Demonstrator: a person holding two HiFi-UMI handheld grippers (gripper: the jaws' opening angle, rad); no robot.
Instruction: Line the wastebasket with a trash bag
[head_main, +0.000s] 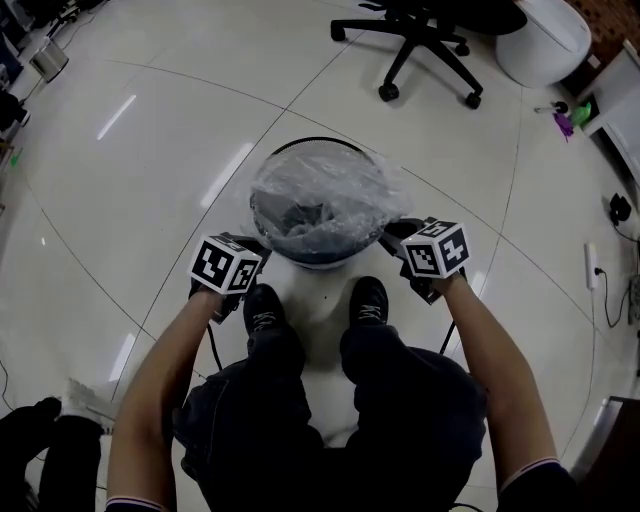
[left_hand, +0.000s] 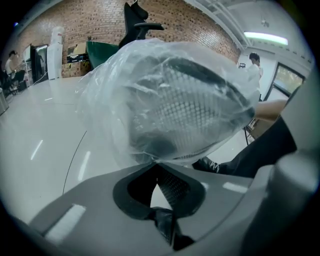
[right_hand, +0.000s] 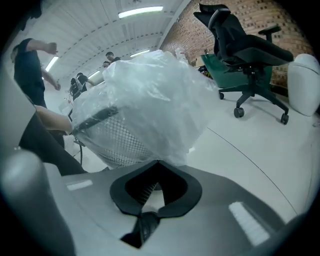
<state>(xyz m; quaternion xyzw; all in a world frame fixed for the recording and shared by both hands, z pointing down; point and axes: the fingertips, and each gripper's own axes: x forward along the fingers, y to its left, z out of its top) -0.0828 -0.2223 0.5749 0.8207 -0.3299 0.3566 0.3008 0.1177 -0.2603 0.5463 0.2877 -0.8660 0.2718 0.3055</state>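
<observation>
A black mesh wastebasket (head_main: 318, 250) stands on the floor in front of the person's feet. A clear trash bag (head_main: 322, 190) is draped over its mouth and down its sides. My left gripper (head_main: 256, 247) is at the basket's left side, shut on the bag's edge (left_hand: 150, 159). My right gripper (head_main: 392, 236) is at the basket's right side, shut on the bag's opposite edge (right_hand: 165, 159). In both gripper views the plastic (left_hand: 165, 100) bulges over the mesh wall (right_hand: 120, 142) and runs into the closed jaw tips.
A black office chair (head_main: 425, 40) stands on the floor behind the basket, with a white bin (head_main: 545, 40) at the back right. Cables and a power strip (head_main: 592, 265) lie at the right. The person's shoes (head_main: 265, 305) are close to the basket's base.
</observation>
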